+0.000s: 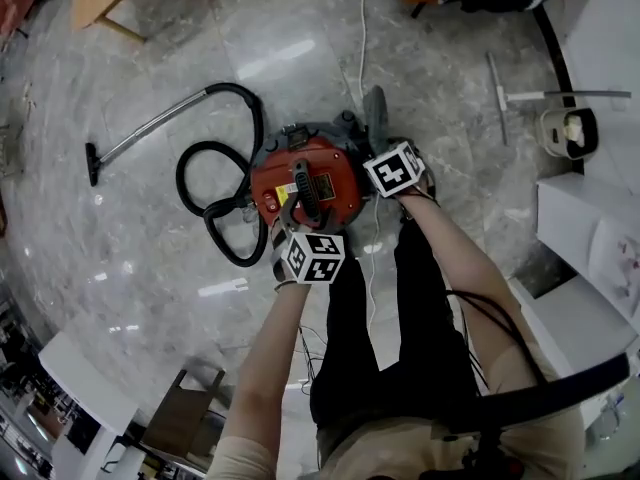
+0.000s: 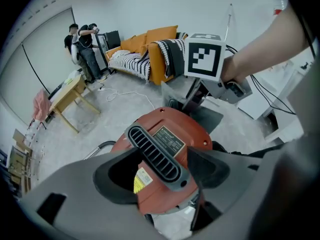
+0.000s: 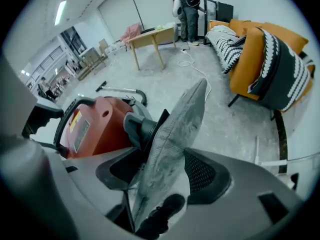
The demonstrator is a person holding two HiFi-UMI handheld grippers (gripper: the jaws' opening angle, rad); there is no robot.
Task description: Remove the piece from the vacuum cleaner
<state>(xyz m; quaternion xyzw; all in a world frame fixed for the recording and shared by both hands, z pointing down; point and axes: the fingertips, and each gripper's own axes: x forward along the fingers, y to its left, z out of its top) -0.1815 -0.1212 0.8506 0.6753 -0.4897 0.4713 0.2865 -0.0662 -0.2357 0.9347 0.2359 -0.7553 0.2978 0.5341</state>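
left tongs are held spread wide and pointed steeply down over the red vacuum cleaner. its black ribbed handle is set between the jaws. a gap is seen on the handle's left side, so nothing is clamped. right tongs are likewise spread wide, and the grey flat piece is stood on edge between the jaws, with open space left at one pad. the piece appears to be joined to a grey collar on the cleaner's side. in the head view the piece is found at the cleaner's 1 o'clock. the black hose is looped at the cleaner's 9 o'clock, and the metal tube is stretched away toward 10 o'clock, ending in a small nozzle. everything is rested on a grey marble floor. an orange sofa is seen at 12 o'clock in the left gripper view.
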